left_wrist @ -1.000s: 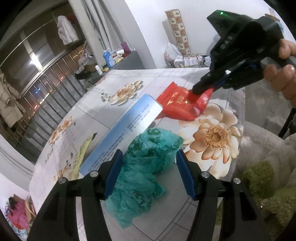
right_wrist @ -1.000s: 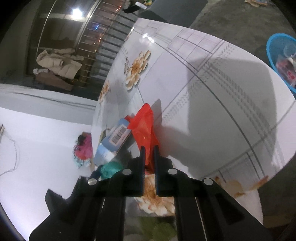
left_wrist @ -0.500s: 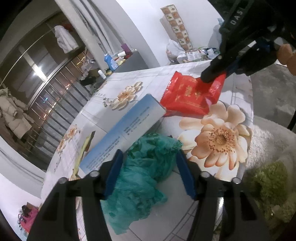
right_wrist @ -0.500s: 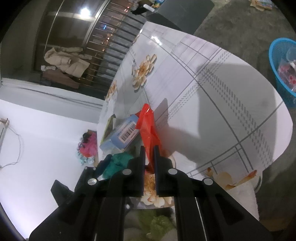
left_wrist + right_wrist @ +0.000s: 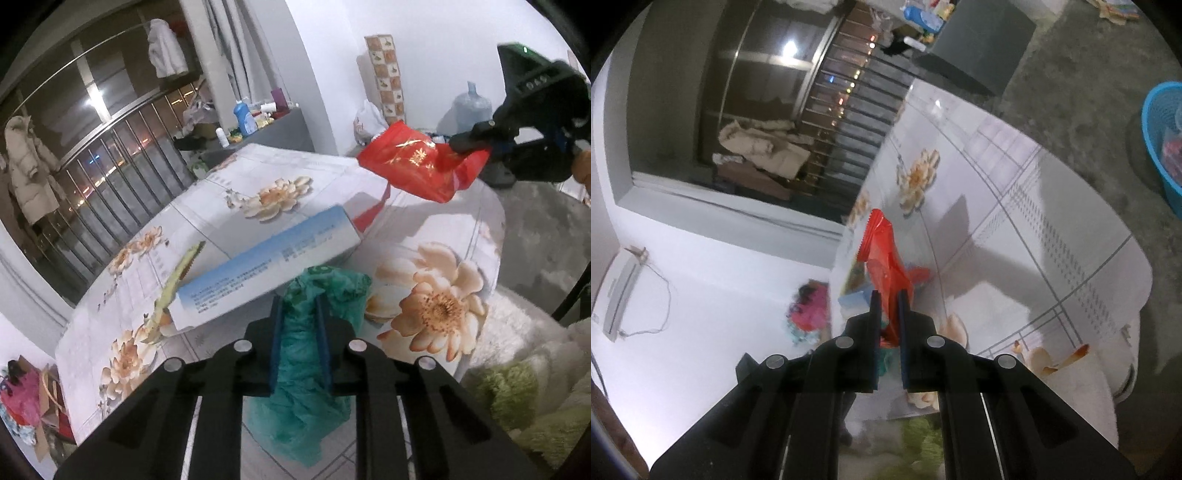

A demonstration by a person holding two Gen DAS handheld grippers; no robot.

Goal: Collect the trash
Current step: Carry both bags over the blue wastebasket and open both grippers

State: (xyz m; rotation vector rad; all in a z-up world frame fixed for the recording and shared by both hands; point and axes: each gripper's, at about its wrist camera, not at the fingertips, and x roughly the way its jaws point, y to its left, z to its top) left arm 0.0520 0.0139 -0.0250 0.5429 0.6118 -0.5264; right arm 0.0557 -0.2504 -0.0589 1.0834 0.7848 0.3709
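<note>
In the left wrist view we see our left tool at the bottom centre of the frame, its jaws closing with the crumpled teal plastic bag squeezed between the blue pads. The bag spills out below and above the fingers and rests on the flowered worktop. Just above it, touching its upper edge, lies a long blue-and-white carton, running from lower left to centre. A yellow-green strip lies at the carton's left end.

In the upper right of that frame our right tool is clenched on the red wrapper, which hangs clear of the worktop, with its shadow and reflection on the surface below. A bit of a hand shows at the right edge.

The right wrist view confirms it: the right tool has its fingers nearly together on the red wrapper, which stands up from them toward the centre of the frame. At the right edge, on the floor, we see a blue basket with something in it.
</note>
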